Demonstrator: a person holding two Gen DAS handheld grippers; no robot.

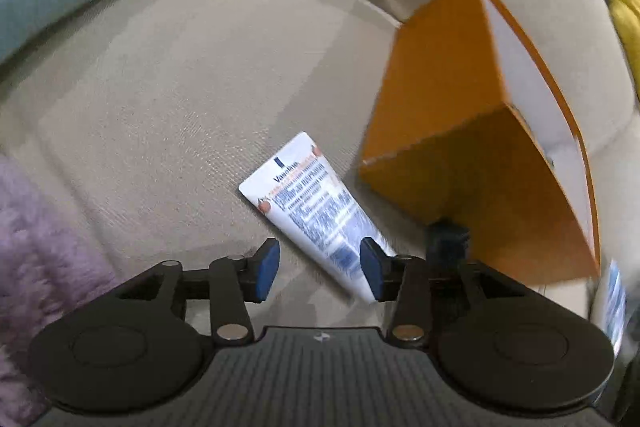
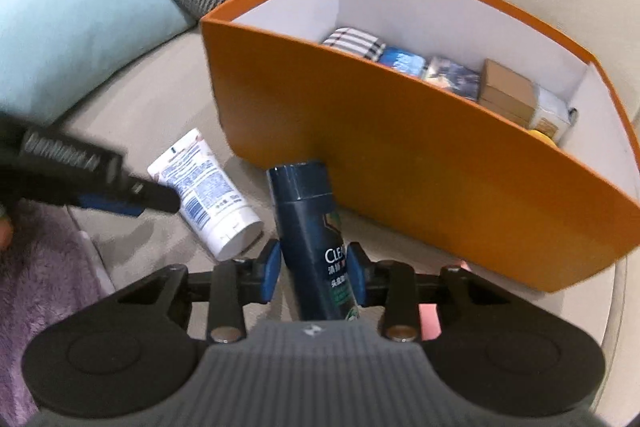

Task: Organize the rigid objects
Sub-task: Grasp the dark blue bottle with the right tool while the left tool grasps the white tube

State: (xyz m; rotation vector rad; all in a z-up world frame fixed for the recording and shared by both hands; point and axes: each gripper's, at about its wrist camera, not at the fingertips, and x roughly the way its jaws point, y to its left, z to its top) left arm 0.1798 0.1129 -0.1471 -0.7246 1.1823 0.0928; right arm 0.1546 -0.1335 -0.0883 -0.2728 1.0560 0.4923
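Lying on the beige sofa seat [image 1: 168,99], just beside the near wall of the orange box [image 2: 400,163]: a white cream tube [image 1: 316,203] and a dark blue shampoo bottle [image 2: 308,227].

Left gripper [image 1: 319,269]: jaws apart, nothing clamped. The tube's cap end passes between the blue pads; the right pad [image 1: 370,267] overlaps the tube's edge, the left pad [image 1: 268,267] stands clear of it with sofa fabric showing between. Tube's long axis runs on a slant across the gripper's line, flat crimped end up and away to the left, cap end down toward the gripper's right pad. Not squared to the jaws.

Right gripper [image 2: 312,273]: pads set against both flanks of the bottle, low on the label — reads as clamped on it, no gap visible. Bottle's long axis runs straight ahead along the fingers, cap end pointing at the box wall and nearly touching it.

Box holds a row of small packets and cartons along its far side; near side bare.

Judgement: left hand is the nearer to the tube, right hand already has the bottle. The left grasp turns on that slant — a wrist roll to bring the pads across the tube's width looks needed before closing.
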